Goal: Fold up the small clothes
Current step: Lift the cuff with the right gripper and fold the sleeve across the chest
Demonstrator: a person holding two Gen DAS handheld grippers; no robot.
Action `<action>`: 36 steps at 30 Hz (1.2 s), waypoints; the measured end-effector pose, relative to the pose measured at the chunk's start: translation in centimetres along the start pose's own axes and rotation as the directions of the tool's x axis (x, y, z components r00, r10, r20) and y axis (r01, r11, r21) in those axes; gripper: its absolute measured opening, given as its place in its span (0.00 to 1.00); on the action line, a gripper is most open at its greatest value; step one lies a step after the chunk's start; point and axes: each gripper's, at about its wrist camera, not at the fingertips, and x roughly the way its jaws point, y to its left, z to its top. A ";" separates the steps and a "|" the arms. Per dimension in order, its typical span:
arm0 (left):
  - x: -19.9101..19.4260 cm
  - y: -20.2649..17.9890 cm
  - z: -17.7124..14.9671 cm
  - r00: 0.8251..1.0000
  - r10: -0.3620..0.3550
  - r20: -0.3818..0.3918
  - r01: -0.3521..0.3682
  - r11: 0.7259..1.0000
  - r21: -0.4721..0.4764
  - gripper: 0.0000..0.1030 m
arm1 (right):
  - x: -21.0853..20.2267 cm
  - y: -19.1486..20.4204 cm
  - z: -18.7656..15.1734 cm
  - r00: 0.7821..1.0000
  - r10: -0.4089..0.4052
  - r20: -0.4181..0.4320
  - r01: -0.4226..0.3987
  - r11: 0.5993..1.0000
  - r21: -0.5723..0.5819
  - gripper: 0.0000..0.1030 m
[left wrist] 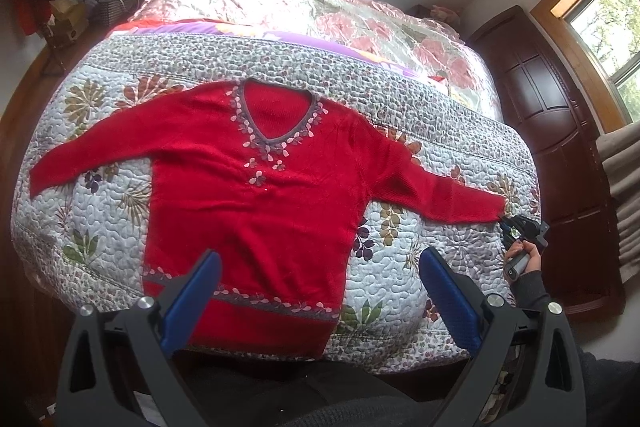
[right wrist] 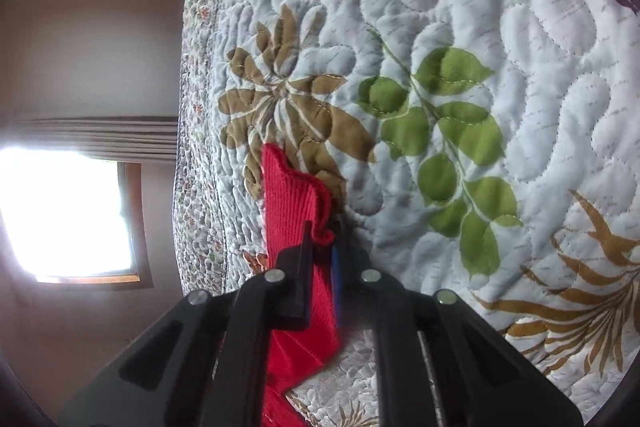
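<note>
A red V-neck sweater (left wrist: pixel 256 187) with grey and pink leaf trim lies flat, front up, on the quilted bedspread (left wrist: pixel 400 107), both sleeves spread out. My left gripper (left wrist: pixel 320 291) hovers open above the sweater's hem, its blue pads wide apart with nothing between them. My right gripper (left wrist: pixel 510 225) is at the end of the right sleeve, held by a hand (left wrist: pixel 528 255). In the right wrist view that gripper (right wrist: pixel 322 247) is shut on the red sleeve cuff (right wrist: pixel 292 195), which bunches up past the fingertips against the quilt (right wrist: pixel 480 67).
A floral satin cover (left wrist: pixel 320 11) lies at the bed's far side. A dark wooden cabinet (left wrist: pixel 560 131) stands close to the right of the bed, below a window (left wrist: pixel 608 39). Boxes and hanging clothes (left wrist: pixel 48 3) crowd the far left corner.
</note>
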 end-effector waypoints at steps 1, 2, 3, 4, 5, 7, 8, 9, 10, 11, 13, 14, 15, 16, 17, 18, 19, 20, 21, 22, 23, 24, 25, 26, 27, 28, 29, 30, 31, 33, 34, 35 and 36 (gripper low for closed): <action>0.0 0.0 -0.1 1.000 0.001 0.004 -0.001 1.000 -0.001 0.96 | -0.3 0.4 -0.1 1.000 -0.001 0.005 0.001 1.000 -0.016 0.06; 0.0 0.0 0.0 1.000 0.000 0.006 0.000 1.000 -0.002 0.96 | -0.7 0.9 -0.2 1.000 0.002 0.011 -0.002 1.000 -0.031 0.06; 0.0 0.1 -0.1 1.000 -0.005 0.009 0.005 1.000 -0.004 0.96 | -1.1 1.3 -0.2 1.000 0.006 0.020 -0.005 0.999 -0.045 0.06; 0.0 0.2 -0.1 1.000 -0.009 0.011 0.010 1.000 -0.008 0.96 | -1.6 1.9 -0.3 1.000 0.012 0.029 -0.010 0.998 -0.059 0.06; 0.0 0.3 0.0 1.000 -0.013 0.013 0.013 1.000 -0.012 0.96 | -2.2 2.6 -0.4 0.999 0.019 0.039 -0.016 0.997 -0.072 0.05; 0.0 0.7 0.1 1.000 -0.021 0.019 0.022 1.000 -0.021 0.96 | -3.1 4.0 -0.4 0.998 0.030 0.058 -0.024 0.994 -0.105 0.05; 0.0 0.9 0.2 0.999 -0.027 0.022 0.028 0.999 -0.027 0.96 | -3.6 4.8 -0.4 0.997 0.036 0.066 -0.027 0.992 -0.123 0.05; 0.0 1.2 0.2 0.999 -0.032 0.025 0.033 0.999 -0.032 0.96 | -4.1 5.5 -0.5 0.997 0.041 0.071 -0.031 0.990 -0.140 0.05; -0.1 1.5 0.4 0.999 -0.038 0.029 0.039 0.999 -0.035 0.96 | -4.6 6.3 -0.7 0.996 0.045 0.077 -0.033 0.987 -0.158 0.05; -0.1 1.7 0.4 0.999 -0.042 0.032 0.044 0.998 -0.035 0.96 | -5.0 7.1 -0.9 0.995 0.047 0.084 -0.031 0.983 -0.179 0.05; 0.0 2.5 0.5 0.998 -0.055 0.036 0.056 0.998 -0.037 0.96 | -6.1 8.8 -1.5 0.993 0.063 0.096 -0.041 0.975 -0.220 0.05; 0.1 2.8 0.6 0.997 -0.061 0.036 0.063 0.997 -0.040 0.96 | -6.5 9.8 -1.9 0.992 0.069 0.102 -0.042 0.969 -0.244 0.05; 0.2 3.1 0.6 0.997 -0.068 0.035 0.070 0.997 -0.043 0.96 | -6.9 11.0 -2.4 0.991 0.071 0.110 -0.039 0.961 -0.272 0.05; 0.3 3.6 0.7 0.996 -0.077 0.034 0.079 0.996 -0.047 0.96 | -7.4 12.2 -3.0 0.990 0.076 0.118 -0.037 0.953 -0.301 0.05; 0.4 4.1 0.9 0.996 -0.087 0.033 0.089 0.995 -0.052 0.96 | -7.7 13.4 -3.5 0.989 0.082 0.123 -0.037 0.944 -0.328 0.05; 0.5 4.6 1.0 0.995 -0.095 0.033 0.097 0.994 -0.056 0.96 | -8.0 14.6 -4.1 0.988 0.087 0.127 -0.036 0.934 -0.356 0.05; 0.6 5.2 1.2 0.994 -0.103 0.034 0.105 0.993 -0.060 0.96 | -8.4 15.9 -4.8 0.987 0.089 0.130 -0.032 0.921 -0.387 0.05; 0.7 5.7 1.4 0.993 -0.109 0.037 0.111 0.992 -0.062 0.96 | -8.5 17.2 -5.7 0.987 0.091 0.132 -0.027 0.907 -0.420 0.05; 0.7 6.2 1.5 0.993 -0.114 0.040 0.117 0.991 -0.064 0.96 | -8.6 18.6 -6.6 0.987 0.091 0.133 -0.021 0.891 -0.453 0.05; 0.7 6.8 1.6 0.992 -0.119 0.042 0.122 0.990 -0.067 0.96 | -9.0 19.5 -7.5 0.987 0.090 0.134 -0.013 0.873 -0.488 0.05; 0.7 7.4 1.8 0.991 -0.124 0.046 0.127 0.989 -0.071 0.96 | -9.1 20.6 -8.5 0.987 0.084 0.138 0.001 0.852 -0.524 0.05; 0.7 8.0 1.8 0.991 -0.128 0.048 0.131 0.988 -0.076 0.96 | -9.0 21.9 -9.6 0.987 0.078 0.142 0.015 0.830 -0.557 0.05; 0.8 8.6 1.9 0.990 -0.132 0.049 0.136 0.987 -0.081 0.96 | -8.8 23.1 -10.5 0.987 0.071 0.143 0.028 0.808 -0.589 0.05; 0.8 9.3 2.0 0.989 -0.136 0.050 0.140 0.986 -0.088 0.96 | -8.9 23.8 -11.8 0.987 0.065 0.144 0.038 0.786 -0.618 0.05; 0.9 10.0 2.0 0.989 -0.138 0.052 0.143 0.985 -0.095 0.96 | -8.5 24.9 -12.8 0.988 0.056 0.147 0.052 0.764 -0.643 0.05; 0.9 10.8 2.1 0.989 -0.141 0.053 0.146 0.984 -0.102 0.96 | -8.1 25.9 -13.7 0.988 0.050 0.147 0.061 0.744 -0.665 0.05; 1.0 11.4 2.2 0.988 -0.144 0.054 0.149 0.983 -0.107 0.96 | -7.7 26.6 -14.7 0.989 0.047 0.141 0.063 0.729 -0.682 0.05; 1.0 12.0 2.3 0.988 -0.145 0.050 0.150 0.982 -0.113 0.96 | -7.2 27.4 -15.7 0.990 0.044 0.135 0.064 0.714 -0.698 0.05; 1.1 12.6 2.4 0.988 -0.148 0.050 0.153 0.981 -0.119 0.96 | -6.8 28.2 -16.9 0.990 0.040 0.134 0.068 0.698 -0.713 0.05; 1.2 13.8 2.7 0.987 -0.154 0.055 0.160 0.979 -0.128 0.96 | -5.5 29.5 -18.7 0.992 0.033 0.121 0.068 0.672 -0.737 0.05; 1.2 14.2 2.8 0.986 -0.156 0.057 0.162 0.978 -0.131 0.96 | -4.8 30.1 -19.5 0.993 0.028 0.115 0.068 0.660 -0.748 0.05; 1.3 14.8 3.0 0.985 -0.160 0.058 0.166 0.977 -0.134 0.96 | -4.2 30.8 -20.6 0.994 0.024 0.109 0.068 0.649 -0.757 0.05; 1.4 15.2 3.2 0.985 -0.164 0.056 0.171 0.976 -0.138 0.96 | -3.6 31.4 -21.6 0.995 0.020 0.100 0.064 0.642 -0.764 0.05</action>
